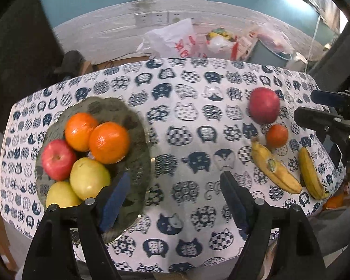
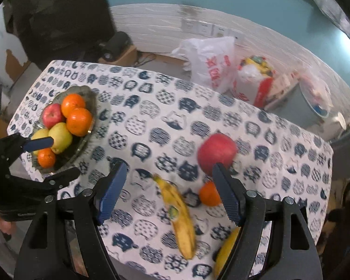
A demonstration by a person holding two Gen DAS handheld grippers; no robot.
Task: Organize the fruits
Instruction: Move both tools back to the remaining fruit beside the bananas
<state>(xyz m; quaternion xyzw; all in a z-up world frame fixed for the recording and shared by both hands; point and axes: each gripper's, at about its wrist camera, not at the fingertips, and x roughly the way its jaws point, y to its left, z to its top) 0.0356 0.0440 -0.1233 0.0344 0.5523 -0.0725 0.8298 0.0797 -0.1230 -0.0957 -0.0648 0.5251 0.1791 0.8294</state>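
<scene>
Both tongs stand apart and hold nothing. The spotted yellow banana lies on the cat-print table between the right tongs, long axis 11 to 5 — right hand nearer; the grey glass fruit bowl sits toward 10.

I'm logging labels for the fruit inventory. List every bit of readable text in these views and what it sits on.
No text can be read for certain.
White plastic bag: red printed characters, too blurred to read.
Sticker on the banana: green and yellow, too small to read.
Red and white package: print blurred, unreadable.
</scene>
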